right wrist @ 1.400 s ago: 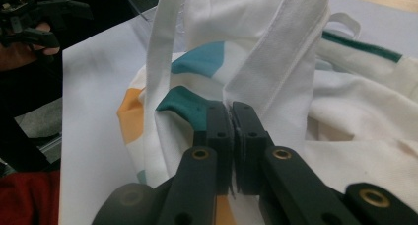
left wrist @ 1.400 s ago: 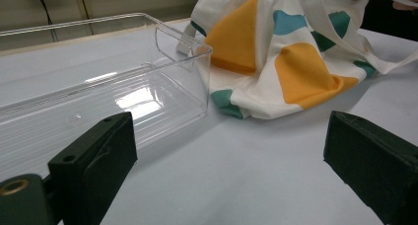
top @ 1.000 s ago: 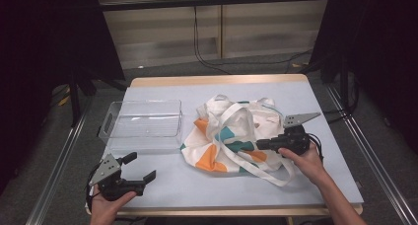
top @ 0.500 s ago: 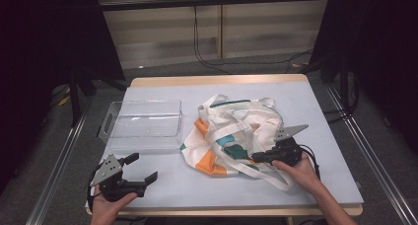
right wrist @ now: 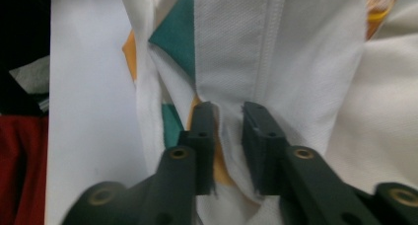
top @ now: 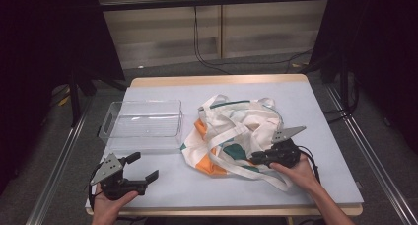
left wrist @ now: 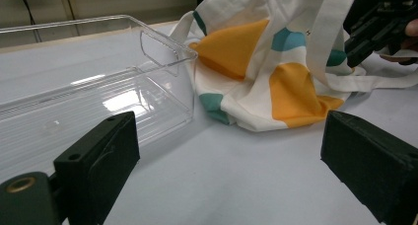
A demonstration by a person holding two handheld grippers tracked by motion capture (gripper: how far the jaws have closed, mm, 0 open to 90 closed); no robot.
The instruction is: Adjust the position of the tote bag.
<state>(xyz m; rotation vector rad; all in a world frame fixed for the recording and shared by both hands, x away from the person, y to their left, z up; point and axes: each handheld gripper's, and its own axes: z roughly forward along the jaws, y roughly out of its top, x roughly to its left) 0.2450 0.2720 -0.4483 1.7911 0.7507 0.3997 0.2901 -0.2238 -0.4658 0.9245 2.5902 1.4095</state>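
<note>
Table point(top: 315, 106): flat, matte pale blue top.
Tote bag point(top: 231, 131): crumpled woven cream cloth, orange and teal patches, lying right of bin.
Bin point(top: 143, 126): clear ribbed plastic, rectangular.
Right gripper point(right wrist: 227, 117): jaws just parted, strap fold loose between.
Left gripper point(left wrist: 226, 156): jaws spread wide.

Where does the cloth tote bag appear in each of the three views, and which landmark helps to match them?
High view: the tote bag lies right of centre on the table.
Left gripper view: it is at upper right, beside the clear plastic bin.
Right gripper view: its cloth covers the centre and right.
Shared landmark: the bag's orange patch.
</note>
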